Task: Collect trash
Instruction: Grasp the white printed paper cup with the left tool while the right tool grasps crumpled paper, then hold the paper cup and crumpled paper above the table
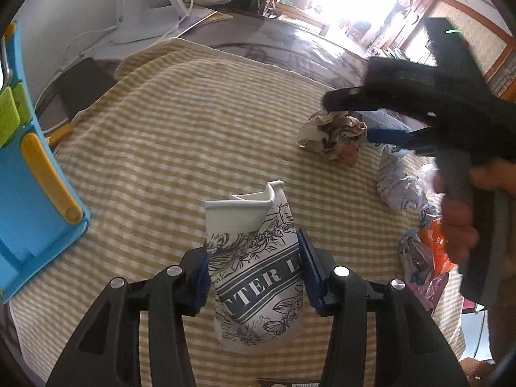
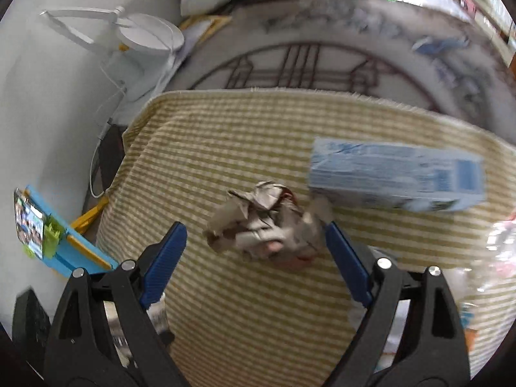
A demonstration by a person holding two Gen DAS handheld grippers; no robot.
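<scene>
Both grippers tilt steeply downward over the checked cloth (image 1: 161, 135). The left gripper (image 1: 254, 274) pinches a crushed paper cup (image 1: 258, 277). The right gripper (image 2: 258, 258) gapes wide, unladen, a crumpled paper ball (image 2: 264, 222) between its fingertips.

A soft cloth with yellow and white stripes (image 2: 258, 322) covers the table (image 2: 322, 64), which has dark line drawings on its pale top past the cloth's far edge. A crumpled ball of grey and brown paper (image 2: 264, 222) lies on the cloth. Just beside the ball, on its right, lies a long light blue cardboard box (image 2: 396, 174). Nearer than the ball lie a crumpled white printed wrapper (image 1: 396, 180) and some shiny plastic bags (image 1: 425, 258).
</scene>
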